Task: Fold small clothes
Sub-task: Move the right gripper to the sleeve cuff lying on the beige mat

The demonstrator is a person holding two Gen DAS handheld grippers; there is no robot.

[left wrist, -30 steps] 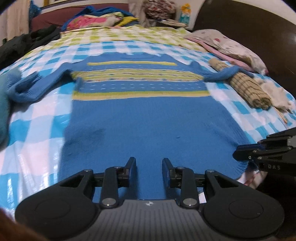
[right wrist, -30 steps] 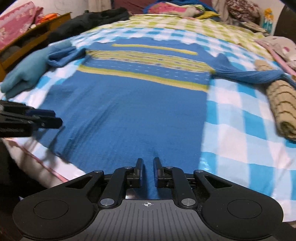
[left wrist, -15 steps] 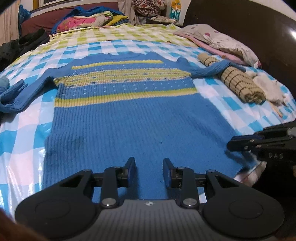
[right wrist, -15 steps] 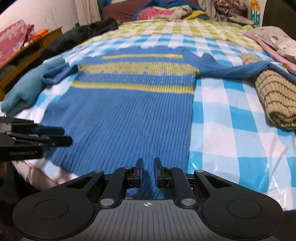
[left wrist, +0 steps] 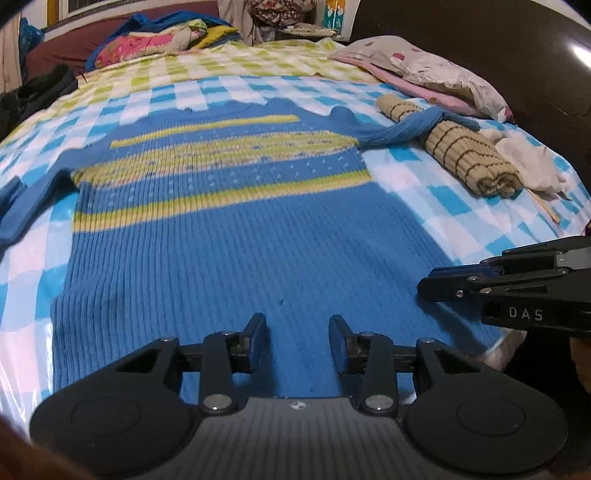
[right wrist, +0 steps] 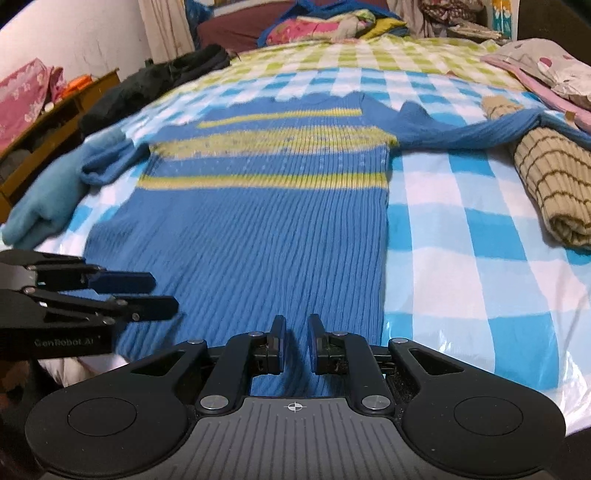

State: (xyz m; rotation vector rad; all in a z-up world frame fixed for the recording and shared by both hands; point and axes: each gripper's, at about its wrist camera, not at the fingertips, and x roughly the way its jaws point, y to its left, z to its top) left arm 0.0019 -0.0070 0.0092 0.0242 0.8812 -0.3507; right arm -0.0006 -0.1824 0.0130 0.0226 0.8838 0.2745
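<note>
Sweater (left wrist: 240,258) lies flat ahead of both tongs; my left gripper (left wrist: 297,341) is opening, cloth between unpressed; my right gripper (right wrist: 296,341) looks slightly parted, empty.

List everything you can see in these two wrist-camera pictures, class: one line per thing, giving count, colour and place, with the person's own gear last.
Sweater: one, blue with yellow-green stripes, spread flat on the bed, hem nearest the grippers.
Bedcover: one, blue-and-white checks, green-and-white farther back, under the sweater.
Rolled knit: one, tan with dark stripes, right of the sweater, under its sleeve end.
White cloth: one, beside the rolled knit.
Light blue garment: one, at the bed's left edge.
Dark clothing: one heap, black, far left.
Pillow: one, pale with pink spots, far right.
Colourful bedding: one heap, at the far end.
Left gripper: black, over the hem, jaws opening, nothing gripped.
Right gripper: black, over the hem, narrow gap.
</note>
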